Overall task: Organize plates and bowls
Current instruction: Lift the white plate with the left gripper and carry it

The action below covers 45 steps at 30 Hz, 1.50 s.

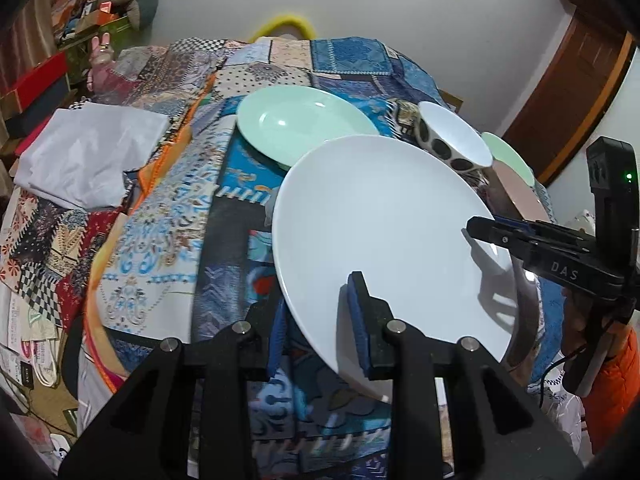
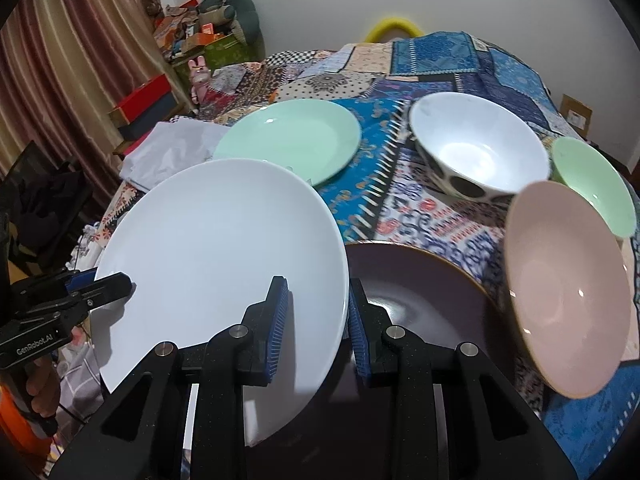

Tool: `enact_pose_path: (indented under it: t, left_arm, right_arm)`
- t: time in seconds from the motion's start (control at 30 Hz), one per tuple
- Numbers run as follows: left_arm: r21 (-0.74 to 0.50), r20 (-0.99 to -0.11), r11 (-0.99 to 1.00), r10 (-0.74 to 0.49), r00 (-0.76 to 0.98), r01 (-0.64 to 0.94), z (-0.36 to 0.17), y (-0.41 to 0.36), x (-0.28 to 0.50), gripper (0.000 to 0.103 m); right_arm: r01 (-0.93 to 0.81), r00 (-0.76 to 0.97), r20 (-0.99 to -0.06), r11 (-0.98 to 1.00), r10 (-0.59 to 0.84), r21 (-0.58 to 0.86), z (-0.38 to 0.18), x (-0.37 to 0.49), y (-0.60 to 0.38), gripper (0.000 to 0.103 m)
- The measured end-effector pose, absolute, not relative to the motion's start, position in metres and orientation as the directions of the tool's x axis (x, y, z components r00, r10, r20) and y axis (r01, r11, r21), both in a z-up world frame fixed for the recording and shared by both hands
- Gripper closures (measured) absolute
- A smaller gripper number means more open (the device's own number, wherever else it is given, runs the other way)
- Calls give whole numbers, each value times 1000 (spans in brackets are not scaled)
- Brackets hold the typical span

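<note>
The big round white plate point(image 2: 216, 264) hangs in the air above the patchwork cloth table point(image 1: 168, 216); the left gripper point(image 1: 320, 320) and right gripper point(image 2: 318, 320) each pinch its rim on opposite sides, probably to keep it steady.

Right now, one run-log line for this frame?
phase: carrying | held: white plate, both rims | left gripper: shut on plate | right gripper: shut on plate | below: dark plate | green plate: on table

Home room: patchwork tablecloth point(image 2: 440, 64), curtains point(image 2: 72, 60), cluttered boxes point(image 2: 192, 36).
</note>
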<state>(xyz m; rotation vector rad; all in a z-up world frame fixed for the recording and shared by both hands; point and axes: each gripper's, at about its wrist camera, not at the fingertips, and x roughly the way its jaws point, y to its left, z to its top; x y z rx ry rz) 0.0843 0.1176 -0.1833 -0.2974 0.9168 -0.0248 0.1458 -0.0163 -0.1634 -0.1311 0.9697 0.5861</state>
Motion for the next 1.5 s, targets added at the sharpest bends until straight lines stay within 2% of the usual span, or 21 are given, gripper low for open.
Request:
enact_pose_path:
  t: [0.83,1.5]
  left_arm:
    - [-229,-813,973,-195,548,7,-198,41,105,74]
    - [-247,-836,969,-217,503,8,-208,29,126,73]
  right_arm:
    - [-405,445,-824,900,349,162,-173,133,-89,76]
    - [-393,444,-833,907,331,151,-176,129,-105,76]
